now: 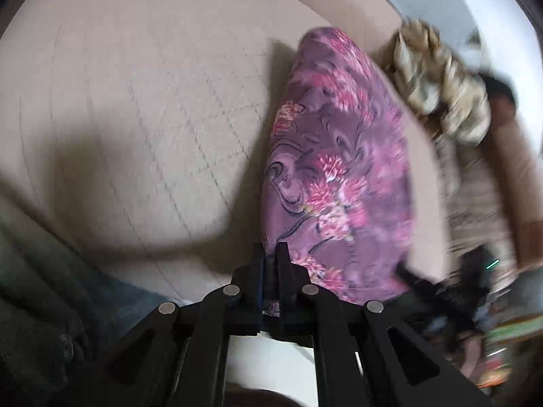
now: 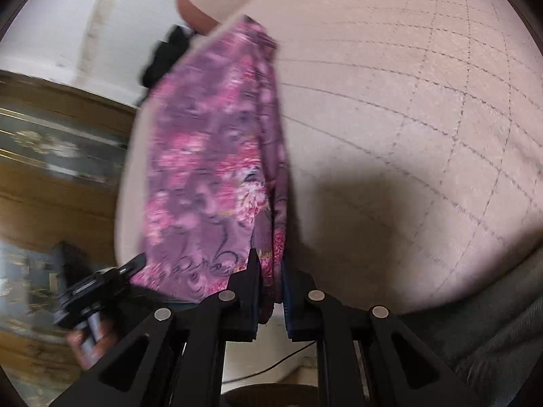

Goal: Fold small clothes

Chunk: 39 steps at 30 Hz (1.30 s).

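Purple floral garment (image 1: 339, 169) hangs stretched between the left gripper (image 1: 270, 254) and right gripper (image 2: 270, 261), each one's fingers pinched shut on a near corner, lifting it over the beige quilted bed (image 1: 135, 101) for a fold.

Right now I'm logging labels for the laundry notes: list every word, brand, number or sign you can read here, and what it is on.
None readable.
Purple floral cloth: printed flowers and swirls only, no tag showing.
Beige quilted surface: stitched grid lines only, no lettering.
Colourful items at the left wrist view's lower right edge: too blurred to read.
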Each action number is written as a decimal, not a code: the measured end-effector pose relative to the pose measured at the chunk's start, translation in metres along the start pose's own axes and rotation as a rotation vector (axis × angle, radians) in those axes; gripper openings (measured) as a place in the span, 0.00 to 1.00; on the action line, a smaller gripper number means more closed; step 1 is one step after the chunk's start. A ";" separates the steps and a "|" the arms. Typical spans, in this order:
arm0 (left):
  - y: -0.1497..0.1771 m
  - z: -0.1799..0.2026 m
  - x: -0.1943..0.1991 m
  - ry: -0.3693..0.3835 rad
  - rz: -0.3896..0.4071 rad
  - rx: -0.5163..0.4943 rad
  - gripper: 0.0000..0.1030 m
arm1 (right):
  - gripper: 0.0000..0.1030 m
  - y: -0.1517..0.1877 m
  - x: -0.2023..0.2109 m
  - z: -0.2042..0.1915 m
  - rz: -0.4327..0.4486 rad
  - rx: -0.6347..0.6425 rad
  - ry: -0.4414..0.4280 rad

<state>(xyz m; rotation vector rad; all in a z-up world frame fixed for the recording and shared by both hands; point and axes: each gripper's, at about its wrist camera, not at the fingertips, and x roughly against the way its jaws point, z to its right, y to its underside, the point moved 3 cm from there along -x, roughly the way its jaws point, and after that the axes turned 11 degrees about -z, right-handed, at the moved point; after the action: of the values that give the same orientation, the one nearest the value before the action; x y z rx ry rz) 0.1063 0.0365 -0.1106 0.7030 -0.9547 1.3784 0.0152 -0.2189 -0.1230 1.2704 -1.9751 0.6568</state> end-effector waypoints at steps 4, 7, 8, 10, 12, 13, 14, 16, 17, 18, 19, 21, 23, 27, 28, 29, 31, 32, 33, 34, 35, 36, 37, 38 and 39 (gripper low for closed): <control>0.005 0.012 0.013 -0.056 0.059 -0.059 0.31 | 0.38 -0.004 -0.002 -0.006 0.019 0.016 0.047; 0.006 0.008 0.033 -0.063 0.132 -0.029 0.58 | 0.71 -0.003 0.015 -0.010 0.099 0.018 0.052; 0.006 0.007 0.041 -0.068 0.159 -0.014 0.60 | 0.71 0.001 0.023 -0.012 0.125 0.020 0.041; 0.000 0.010 0.055 -0.083 0.180 -0.001 0.69 | 0.71 -0.002 0.033 -0.016 0.149 0.013 0.004; -0.014 0.019 0.065 -0.078 0.187 -0.008 0.71 | 0.71 -0.010 0.047 -0.026 0.167 0.025 -0.003; -0.026 0.025 0.073 -0.070 0.191 -0.022 0.72 | 0.71 -0.017 0.051 -0.037 0.171 0.045 -0.005; -0.034 0.027 0.077 -0.067 0.192 -0.031 0.73 | 0.71 -0.031 0.059 -0.047 0.177 0.071 -0.010; -0.064 0.041 0.086 -0.060 0.196 -0.052 0.76 | 0.76 -0.059 0.070 -0.061 0.188 0.101 -0.028; -0.075 0.046 0.087 -0.061 0.198 -0.055 0.76 | 0.77 -0.074 0.075 -0.068 0.191 0.115 -0.039; -0.090 0.052 0.088 -0.063 0.196 -0.062 0.76 | 0.78 -0.093 0.082 -0.073 0.201 0.121 -0.039; -0.109 0.060 0.087 -0.059 0.194 -0.065 0.76 | 0.82 -0.110 0.086 -0.077 0.212 0.127 -0.031; -0.147 0.072 0.077 -0.045 0.173 -0.062 0.76 | 0.83 -0.152 0.088 -0.086 0.218 0.144 -0.020; -0.179 0.078 0.058 -0.035 0.146 -0.044 0.77 | 0.83 -0.188 0.078 -0.088 0.206 0.139 -0.004; -0.217 0.069 0.004 0.021 0.099 -0.019 0.77 | 0.83 -0.236 0.037 -0.069 0.163 0.081 -0.003; -0.218 0.059 -0.009 0.054 0.104 0.005 0.76 | 0.82 -0.240 0.027 -0.060 0.169 0.063 -0.011; -0.217 0.049 -0.020 0.073 0.097 0.049 0.76 | 0.82 -0.240 0.018 -0.048 0.195 0.052 -0.023; -0.216 0.034 -0.037 0.141 0.044 0.107 0.76 | 0.59 -0.241 -0.007 -0.024 0.166 -0.010 -0.037; -0.218 0.030 -0.041 0.170 0.024 0.113 0.76 | 0.49 -0.245 -0.017 -0.018 0.114 -0.030 -0.044; -0.220 0.028 -0.042 0.186 0.015 0.136 0.76 | 0.43 -0.250 -0.022 -0.018 0.094 -0.021 -0.067; -0.220 0.027 -0.043 0.199 0.007 0.149 0.75 | 0.43 -0.255 -0.022 -0.020 0.101 -0.010 -0.087; -0.221 0.031 -0.043 0.201 0.001 0.138 0.73 | 0.43 -0.257 -0.022 -0.023 0.098 -0.004 -0.096; -0.220 0.033 -0.043 0.187 -0.001 0.123 0.68 | 0.43 -0.260 -0.024 -0.029 0.081 0.019 -0.099; -0.219 0.036 -0.042 0.167 0.003 0.107 0.68 | 0.43 -0.260 -0.024 -0.035 0.069 0.045 -0.094; -0.219 0.037 -0.040 0.166 0.012 0.105 0.67 | 0.43 -0.260 -0.025 -0.035 0.065 0.048 -0.097; -0.218 0.036 -0.040 0.171 0.016 0.110 0.65 | 0.43 -0.259 -0.024 -0.033 0.060 0.040 -0.113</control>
<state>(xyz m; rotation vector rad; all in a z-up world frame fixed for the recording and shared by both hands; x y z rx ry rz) 0.3190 -0.0356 -0.1019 0.6494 -0.7558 1.4886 0.2692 -0.2833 -0.1083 1.3016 -2.1095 0.6693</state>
